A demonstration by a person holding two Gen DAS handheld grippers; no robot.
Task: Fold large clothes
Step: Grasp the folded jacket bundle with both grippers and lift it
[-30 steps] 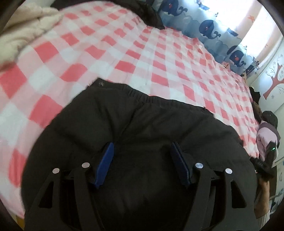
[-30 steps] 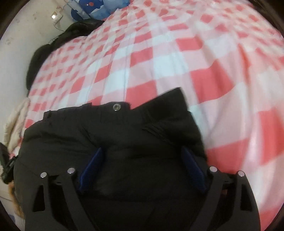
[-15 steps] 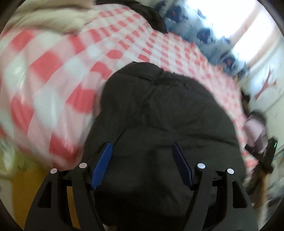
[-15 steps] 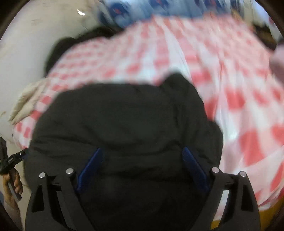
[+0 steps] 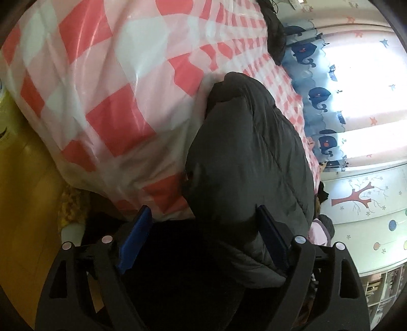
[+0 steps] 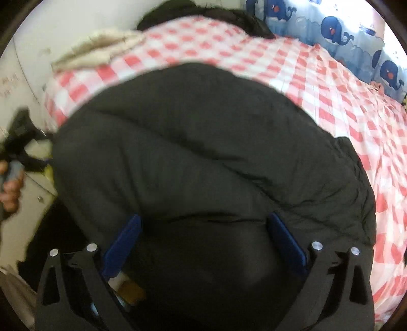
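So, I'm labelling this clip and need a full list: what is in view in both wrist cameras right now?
padded jacket: one, black, lying on the bed, bunched between both pairs of jaws
bed cover: one, red and white check, spread over the bed
whale curtain: one, blue with dark whales, beyond the bed by the bright window
fleece blanket: one, cream, at the bed's far corner by the wall
dark clothing: one pile, black, at the bed's far edge
tree sticker: one, red, on the white wall
left gripper: one, black with blue pads, jaws opening over the jacket
right gripper: one, black with blue pads, jaws opening over the jacket
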